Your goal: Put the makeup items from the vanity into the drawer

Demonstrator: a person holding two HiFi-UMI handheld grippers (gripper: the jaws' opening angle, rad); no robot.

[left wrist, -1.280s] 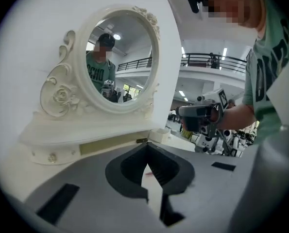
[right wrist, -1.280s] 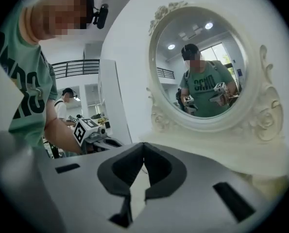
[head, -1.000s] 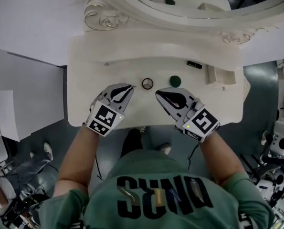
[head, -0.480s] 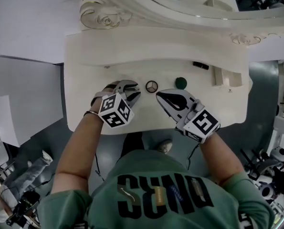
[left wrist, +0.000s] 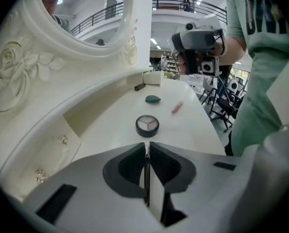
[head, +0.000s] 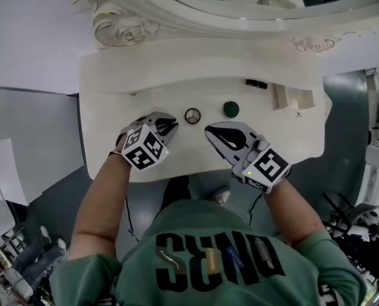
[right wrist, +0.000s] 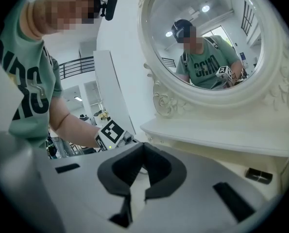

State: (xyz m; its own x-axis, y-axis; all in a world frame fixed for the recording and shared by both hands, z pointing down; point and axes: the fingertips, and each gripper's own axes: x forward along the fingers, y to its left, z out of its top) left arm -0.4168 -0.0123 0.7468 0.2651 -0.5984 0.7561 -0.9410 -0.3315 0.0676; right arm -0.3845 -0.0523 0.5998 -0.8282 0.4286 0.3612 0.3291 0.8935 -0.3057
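Note:
On the white vanity top (head: 176, 94) lie a round black compact (head: 192, 116) (left wrist: 147, 125) and a dark green item (head: 231, 109) (left wrist: 153, 99). A pink stick (left wrist: 177, 107) shows beyond them in the left gripper view. My left gripper (head: 169, 123) (left wrist: 146, 149) tips down onto the tabletop just left of the compact. Its jaws have just been closing, with a thin dark stick (left wrist: 146, 178) pinched between them. My right gripper (head: 208, 130) (right wrist: 143, 147) hovers to the right of the compact, shut and empty.
A small black item (head: 256, 83) and a white box (head: 291, 97) sit at the back right of the top. The raised back tier has small gold knobs (left wrist: 64, 140). The ornate round mirror (right wrist: 207, 42) rises behind. The vanity's front edge (head: 195, 171) is close to the person's body.
The left gripper tipped downward onto the tabletop, opened wide, then closed round the thin stick that lay at its tips. The right gripper stayed in place.

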